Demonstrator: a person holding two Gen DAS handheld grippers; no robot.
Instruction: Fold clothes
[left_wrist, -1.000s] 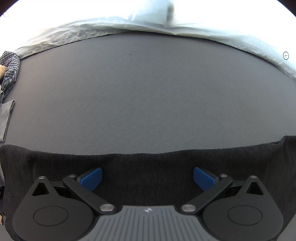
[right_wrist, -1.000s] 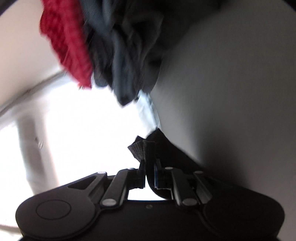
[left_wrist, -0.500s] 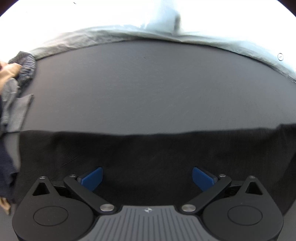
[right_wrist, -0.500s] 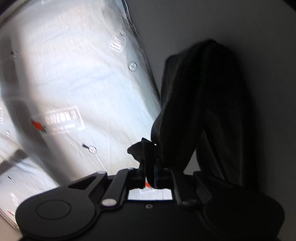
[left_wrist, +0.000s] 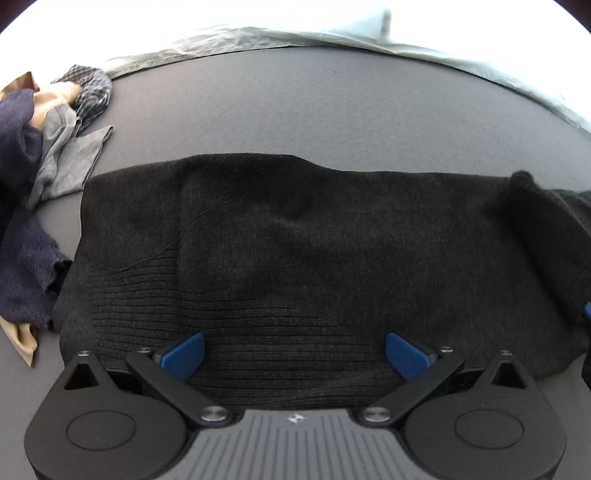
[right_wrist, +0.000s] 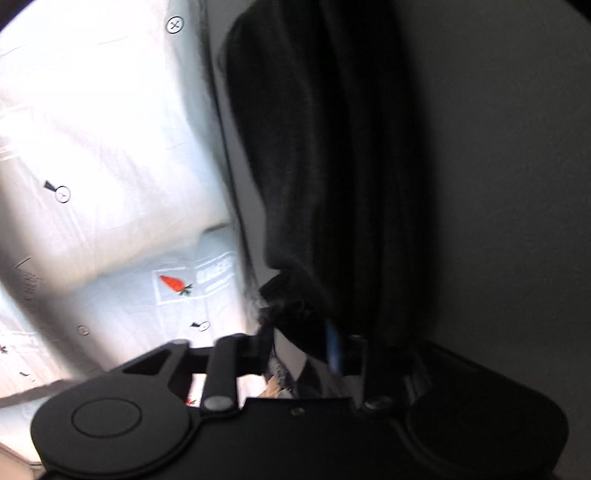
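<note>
Two grippers are in my hands: my left gripper (left_wrist: 293, 356) is spread wide with its blue fingertips (left_wrist: 183, 354) well apart, hovering just over the ribbed hem of the black sweater (left_wrist: 314, 251) and gripping nothing. That sweater lies spread on the dark grey table (left_wrist: 314, 107), beside a pile of clothes (left_wrist: 40, 155) at the left. My right gripper (right_wrist: 299, 343) is clamped on a bunched fold of the black sweater (right_wrist: 332, 166), which hangs taut before it

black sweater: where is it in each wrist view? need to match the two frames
Left wrist: black sweater spread flat across the middle, above the open left hand-held gripper.
Right wrist: hangs down the centre, a fold in the right hand-held gripper.
Shared landmark: pale printed sheet bordering the grey surface.
</note>
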